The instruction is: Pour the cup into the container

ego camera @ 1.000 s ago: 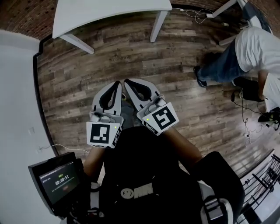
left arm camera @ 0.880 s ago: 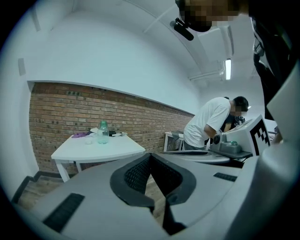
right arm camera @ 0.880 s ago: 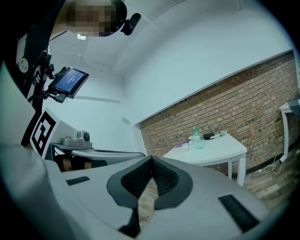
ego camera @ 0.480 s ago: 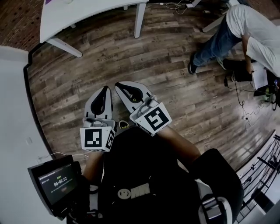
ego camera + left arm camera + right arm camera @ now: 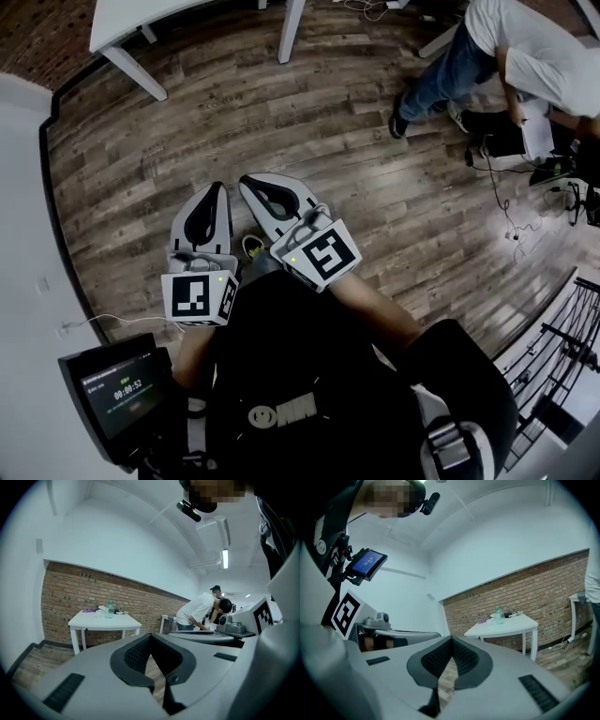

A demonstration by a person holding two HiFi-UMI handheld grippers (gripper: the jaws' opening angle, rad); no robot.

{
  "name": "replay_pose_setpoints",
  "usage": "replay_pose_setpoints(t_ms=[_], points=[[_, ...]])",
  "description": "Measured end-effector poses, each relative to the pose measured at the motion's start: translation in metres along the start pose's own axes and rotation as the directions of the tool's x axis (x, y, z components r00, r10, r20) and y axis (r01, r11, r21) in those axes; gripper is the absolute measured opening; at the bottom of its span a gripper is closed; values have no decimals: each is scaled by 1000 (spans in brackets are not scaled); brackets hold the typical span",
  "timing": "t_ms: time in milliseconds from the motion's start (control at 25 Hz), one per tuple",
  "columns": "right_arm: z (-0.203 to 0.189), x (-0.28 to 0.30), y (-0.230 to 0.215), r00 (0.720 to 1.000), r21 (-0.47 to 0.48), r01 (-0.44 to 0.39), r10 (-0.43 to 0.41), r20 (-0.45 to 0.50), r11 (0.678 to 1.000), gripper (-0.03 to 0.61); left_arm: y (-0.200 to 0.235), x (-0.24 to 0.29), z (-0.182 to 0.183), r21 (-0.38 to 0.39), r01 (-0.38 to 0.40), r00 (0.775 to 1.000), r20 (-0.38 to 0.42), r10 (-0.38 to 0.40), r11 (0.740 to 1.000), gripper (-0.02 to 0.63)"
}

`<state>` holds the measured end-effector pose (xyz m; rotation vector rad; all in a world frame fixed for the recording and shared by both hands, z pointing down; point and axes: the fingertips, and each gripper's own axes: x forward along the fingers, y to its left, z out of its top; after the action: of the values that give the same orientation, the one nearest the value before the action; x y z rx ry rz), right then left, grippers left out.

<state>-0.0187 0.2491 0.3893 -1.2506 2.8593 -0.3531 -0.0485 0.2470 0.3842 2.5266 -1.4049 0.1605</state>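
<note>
Grey left tongs [image 5: 151, 635] closed (right [image 5: 452, 640] too).

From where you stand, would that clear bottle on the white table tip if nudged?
Probably: the bottle looks tall and narrow, so a high push could topple it. It seems clear plastic, so likely light.

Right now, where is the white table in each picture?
Head view: the table is at the top left edge, partly cut off.
Left gripper view: the table stands left of the middle, in front of the brick wall.
Right gripper view: the table stands right of the middle.
Shared landmark: the brick wall by the table shows in all three views.
</note>
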Motion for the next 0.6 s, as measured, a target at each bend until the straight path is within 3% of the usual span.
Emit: replay_pose_setpoints(t_ms=[320,600], points=[[-6,-42,29,1000,14,-11,11,-8,1000,0,-39,-34,-13,11,16,1000,-10,-16,1000,3],[-11,-89,26,1000,18,-4,4,-3,1000,0,-84,-44,-22,23,14,1000,-12,-14,1000,3]])
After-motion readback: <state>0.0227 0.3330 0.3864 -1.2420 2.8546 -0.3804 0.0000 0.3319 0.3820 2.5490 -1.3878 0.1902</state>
